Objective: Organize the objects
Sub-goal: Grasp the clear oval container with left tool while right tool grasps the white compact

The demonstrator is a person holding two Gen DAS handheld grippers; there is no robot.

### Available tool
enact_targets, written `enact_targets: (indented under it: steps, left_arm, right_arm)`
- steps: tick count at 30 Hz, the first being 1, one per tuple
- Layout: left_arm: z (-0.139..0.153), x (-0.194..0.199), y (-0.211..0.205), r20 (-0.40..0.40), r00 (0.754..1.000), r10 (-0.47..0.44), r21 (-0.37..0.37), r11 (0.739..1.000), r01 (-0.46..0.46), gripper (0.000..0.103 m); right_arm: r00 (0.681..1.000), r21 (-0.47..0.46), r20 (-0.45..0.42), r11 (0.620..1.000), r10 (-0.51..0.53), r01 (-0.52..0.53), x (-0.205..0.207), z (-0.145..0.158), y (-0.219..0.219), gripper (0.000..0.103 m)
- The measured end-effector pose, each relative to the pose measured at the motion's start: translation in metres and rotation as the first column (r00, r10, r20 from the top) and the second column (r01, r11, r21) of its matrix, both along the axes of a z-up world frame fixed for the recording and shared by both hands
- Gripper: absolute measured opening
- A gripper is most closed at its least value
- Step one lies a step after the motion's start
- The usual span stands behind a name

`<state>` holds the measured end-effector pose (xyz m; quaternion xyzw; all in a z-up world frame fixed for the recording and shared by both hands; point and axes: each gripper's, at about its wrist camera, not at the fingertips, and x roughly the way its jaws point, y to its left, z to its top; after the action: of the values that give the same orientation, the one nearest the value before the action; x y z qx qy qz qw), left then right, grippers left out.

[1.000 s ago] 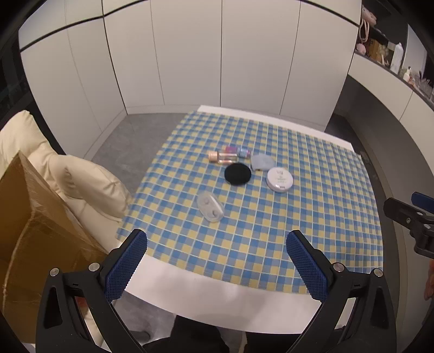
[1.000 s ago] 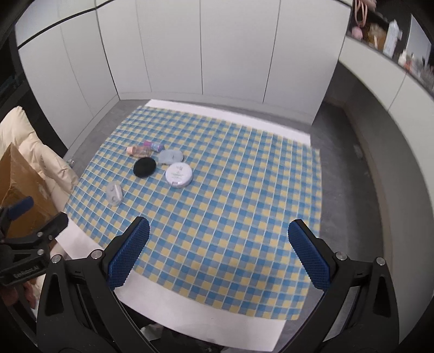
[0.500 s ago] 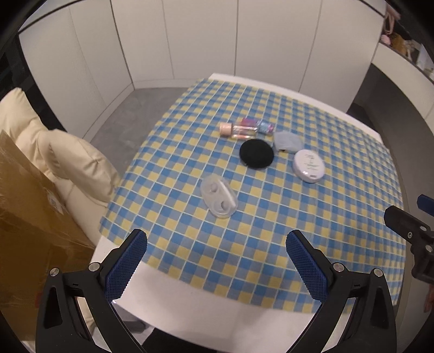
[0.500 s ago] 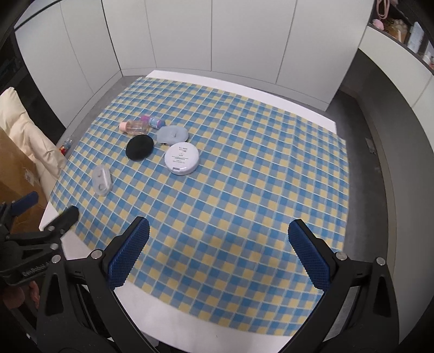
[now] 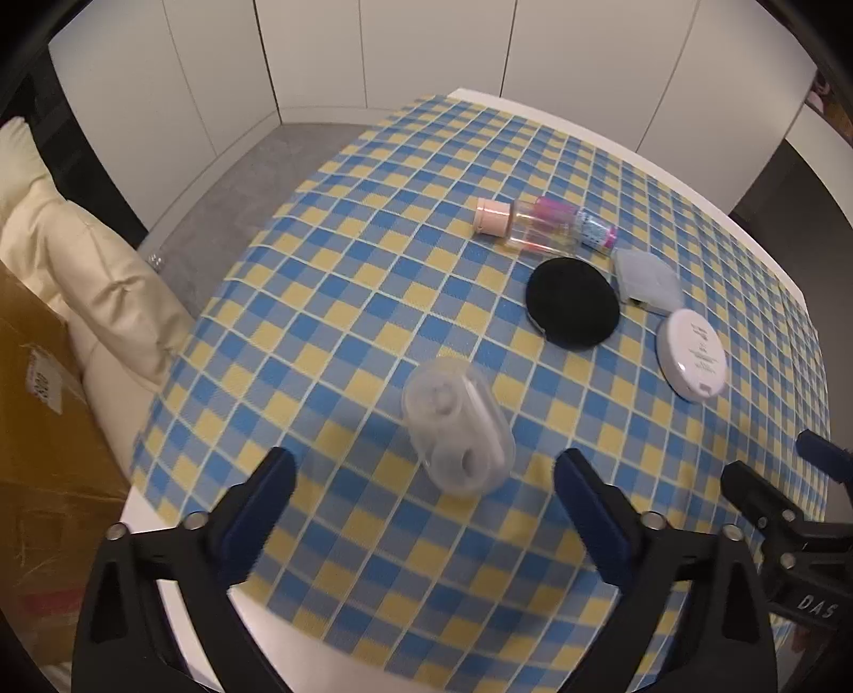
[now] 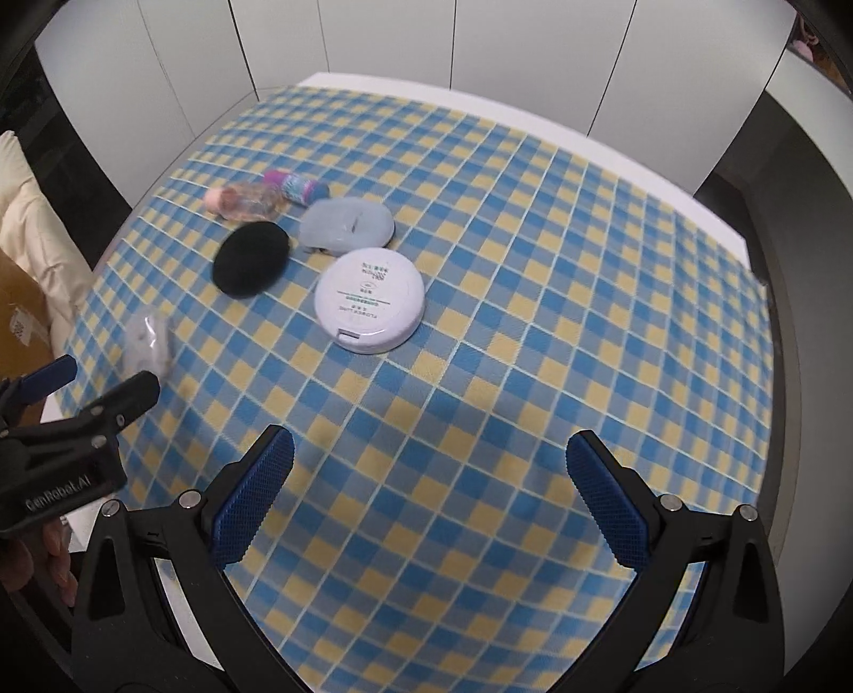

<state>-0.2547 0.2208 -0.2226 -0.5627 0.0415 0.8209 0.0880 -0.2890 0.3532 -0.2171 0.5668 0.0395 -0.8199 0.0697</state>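
Note:
On the blue and yellow checked tablecloth (image 5: 341, 298) lie a clear oval case (image 5: 457, 429), a black round puff (image 5: 573, 303), a white round compact (image 5: 692, 353), a grey-blue pouch (image 5: 646, 278) and a clear bottle with a pink cap (image 5: 525, 224). My left gripper (image 5: 424, 488) hovers just above and short of the clear case; its jaws are closing, with the case ahead of the pads and not touched. My right gripper (image 6: 429, 474) stands open over bare cloth, nearer than the compact (image 6: 369, 298). The left gripper (image 6: 80, 394) shows at the right wrist view's left edge.
A cream cushion (image 5: 96, 277) and a brown cardboard box (image 5: 37, 421) stand off the table's left side. White cabinet doors (image 5: 426, 48) run behind the table. The table's white edge (image 5: 176, 538) lies close under the left gripper.
Both grippers have sunk toward the table and moved forward, so the objects look larger. The clear case now lies just ahead of the left fingers, which have narrowed slightly.

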Motion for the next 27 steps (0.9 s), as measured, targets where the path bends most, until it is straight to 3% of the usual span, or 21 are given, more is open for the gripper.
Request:
enact_targets:
  steps: [7, 9, 10, 19, 22, 23, 24, 25, 27]
  left_arm:
    - [-0.009, -0.010, 0.003, 0.008, 1.000, 0.017, -0.027, 1.000, -0.016, 0.076]
    - [-0.006, -0.010, 0.005, 0.005, 1.000, 0.008, -0.031, 0.999, -0.008, 0.061]
    - [-0.004, -0.010, 0.006, 0.003, 1.000, 0.004, -0.031, 0.999, -0.004, 0.041]
    - [0.003, -0.007, 0.008, 0.018, 0.999, -0.047, -0.032, 0.998, 0.048, 0.041]
    - [0.004, -0.005, 0.005, 0.028, 0.998, -0.050, -0.023, 0.998, 0.051, 0.041]
    - [0.005, -0.006, 0.002, 0.034, 0.998, -0.047, -0.011, 0.999, 0.047, 0.041]
    - [0.003, -0.005, 0.004, 0.032, 0.999, -0.043, -0.017, 0.999, 0.044, 0.041]
    - [0.002, -0.004, 0.003, 0.035, 0.998, -0.042, -0.019, 0.999, 0.043, 0.041]
    - [0.002, -0.001, -0.001, 0.044, 0.998, -0.037, -0.016, 0.999, 0.038, 0.041]
  right_arm:
    - [1.000, 0.003, 0.009, 1.000, 0.021, -0.021, -0.016, -0.015, -0.011, 0.103]
    - [1.000, 0.008, 0.008, 1.000, 0.017, -0.017, -0.020, -0.017, -0.014, 0.103]
    - [1.000, 0.006, 0.009, 1.000, 0.017, -0.017, -0.023, -0.019, -0.016, 0.103]
    - [1.000, -0.013, 0.017, 1.000, -0.014, 0.014, -0.046, -0.031, -0.025, 0.103]
    - [1.000, -0.013, -0.011, 1.000, 0.019, -0.019, -0.050, -0.028, -0.032, 0.092]
    - [0.999, -0.013, -0.016, 0.999, 0.036, -0.036, -0.051, -0.025, -0.035, 0.083]
    - [0.999, -0.014, -0.018, 0.999, 0.051, -0.051, -0.051, -0.022, -0.038, 0.067]
    - [0.998, -0.008, -0.014, 0.998, 0.059, -0.059, -0.051, -0.021, -0.041, 0.060]
    - [0.998, -0.016, 0.010, 0.998, 0.067, -0.067, -0.049, -0.019, -0.044, 0.060]
